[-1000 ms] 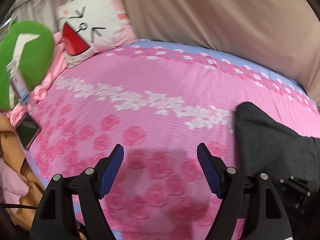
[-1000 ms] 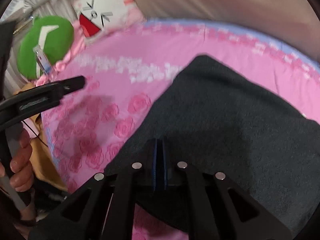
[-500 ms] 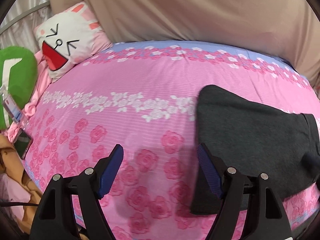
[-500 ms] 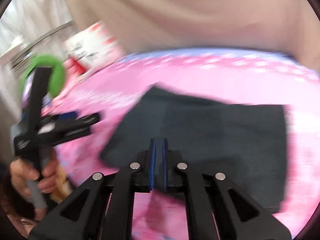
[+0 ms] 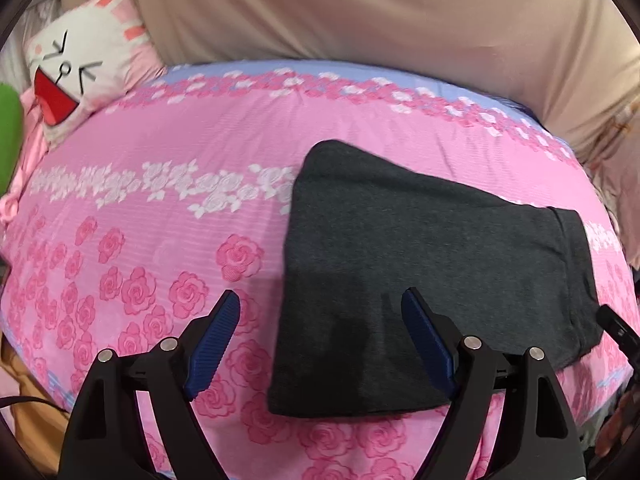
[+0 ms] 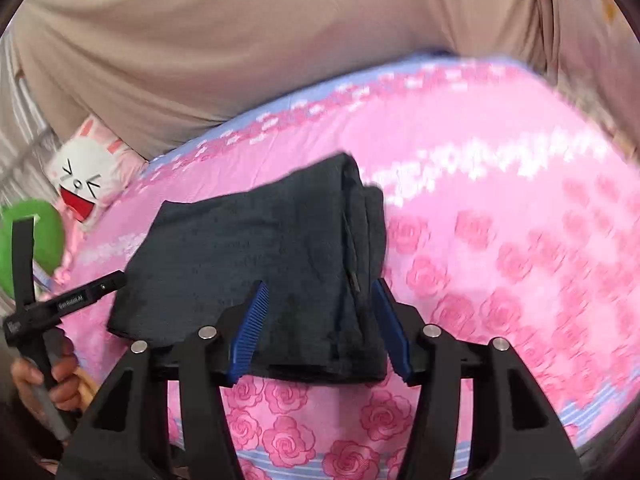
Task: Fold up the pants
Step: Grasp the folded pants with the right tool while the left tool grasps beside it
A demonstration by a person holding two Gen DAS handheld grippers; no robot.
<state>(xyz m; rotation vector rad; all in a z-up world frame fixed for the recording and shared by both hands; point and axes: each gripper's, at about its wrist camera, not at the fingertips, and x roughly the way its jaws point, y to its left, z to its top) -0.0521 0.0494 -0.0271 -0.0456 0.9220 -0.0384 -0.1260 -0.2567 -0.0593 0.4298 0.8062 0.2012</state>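
Dark grey pants [image 5: 432,264] lie folded into a flat rectangle on the pink rose-print bedspread [image 5: 160,220]. My left gripper [image 5: 320,300] hovers over their near left edge. Its jaws are opening wide and the blue pads touch nothing. In the right wrist view the pants [image 6: 256,240] show a doubled edge with a pocket seam on the right. My right gripper [image 6: 320,286] sits above their near right part. Its jaws are opening, with the cloth below and between the pads but not pinched. One of the left gripper's fingers [image 6: 92,294] reaches toward the pants' left corner, held by a hand [image 6: 52,380].
A white rabbit-face pillow [image 5: 80,68] and a green cushion [image 5: 8,132] lie at the bed's far left. A beige curtain [image 5: 360,12] hangs behind the bed. Tan cloth [image 5: 24,400] sits off the near left edge. Bare bedspread extends left of the pants.
The right gripper, shut on the pants before, has swung right, laid the cloth flat and spread its jaws. The left gripper has moved right to the pants' left edge.
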